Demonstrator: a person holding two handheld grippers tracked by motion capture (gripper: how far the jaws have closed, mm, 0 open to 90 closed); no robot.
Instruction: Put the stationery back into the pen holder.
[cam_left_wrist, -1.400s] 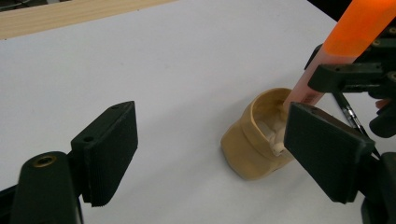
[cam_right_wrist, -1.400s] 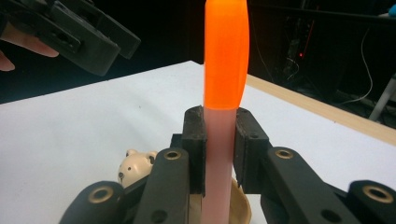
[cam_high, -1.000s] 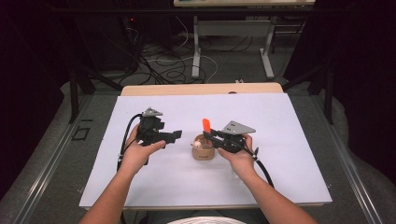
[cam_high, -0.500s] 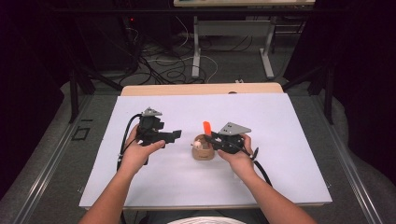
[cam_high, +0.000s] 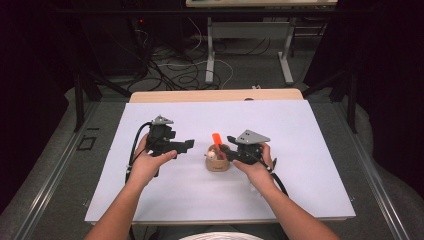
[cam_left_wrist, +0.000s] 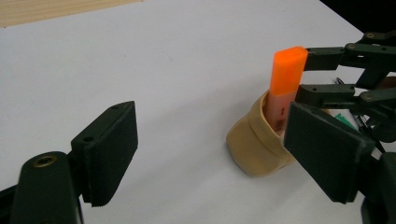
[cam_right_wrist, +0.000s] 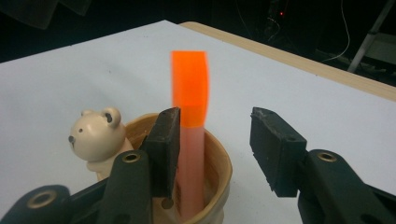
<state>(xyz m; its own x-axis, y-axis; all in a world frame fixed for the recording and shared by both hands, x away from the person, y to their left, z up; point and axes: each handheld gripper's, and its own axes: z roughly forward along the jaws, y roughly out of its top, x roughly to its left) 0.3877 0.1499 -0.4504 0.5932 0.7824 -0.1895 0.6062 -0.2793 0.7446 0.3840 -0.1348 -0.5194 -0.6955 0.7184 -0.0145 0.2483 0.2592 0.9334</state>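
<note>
Since the earlier frame, the right gripper (cam_right_wrist: 215, 149) had just been opening its jaws, freeing the orange highlighter (cam_right_wrist: 189, 88) standing in the bear cup (cam_high: 218, 161) on the worktop (cam_high: 310, 150). Nearby, the left gripper (cam_left_wrist: 224, 154) waited wide open, empty.

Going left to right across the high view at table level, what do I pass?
Left tool → orange highlighter standing in the tan cup → right tool, its jaws just opened and standing off the highlighter. All of it sits over the white table sheet.
</note>
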